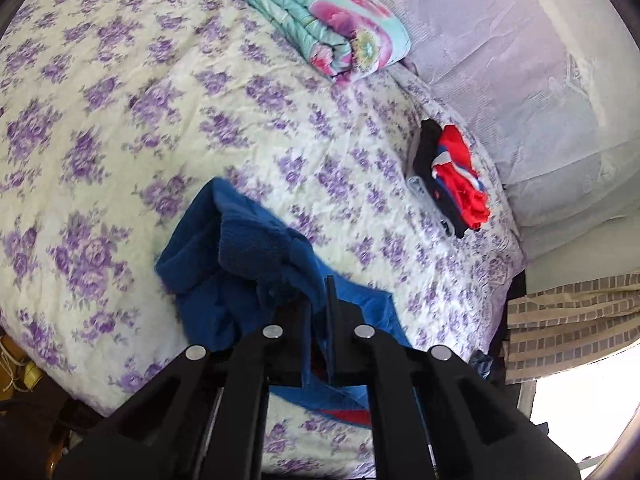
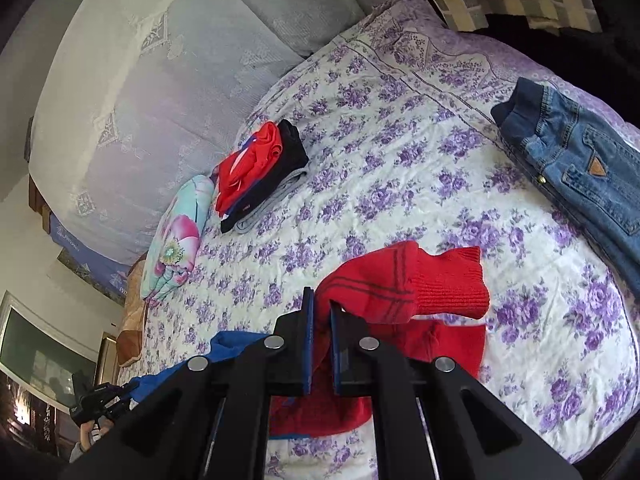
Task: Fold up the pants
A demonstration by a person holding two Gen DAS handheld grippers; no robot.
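A bed [image 2: 400, 184] with a purple-flowered cover fills both views. On it lie a folded quilt [image 1: 320, 16] at upper centre, a clothes pile [image 2: 256, 176] mid-left, jeans [image 2: 576, 168] at right, and red-and-blue pants [image 2: 440, 320] low centre.

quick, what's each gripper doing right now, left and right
Left gripper: jaws closed on the blue leg of the pants.
Right gripper: jaws closed on the red leg of the pants.

The pants [image 2: 400, 300] lie on the bed [image 2: 400, 168] just ahead of both tools. Beyond them sits a stack of folded clothes [image 2: 260, 176] (near the bed's far edge), a rolled quilt [image 2: 176, 240] to its left, and jeans [image 2: 576, 164] well apart on the right.
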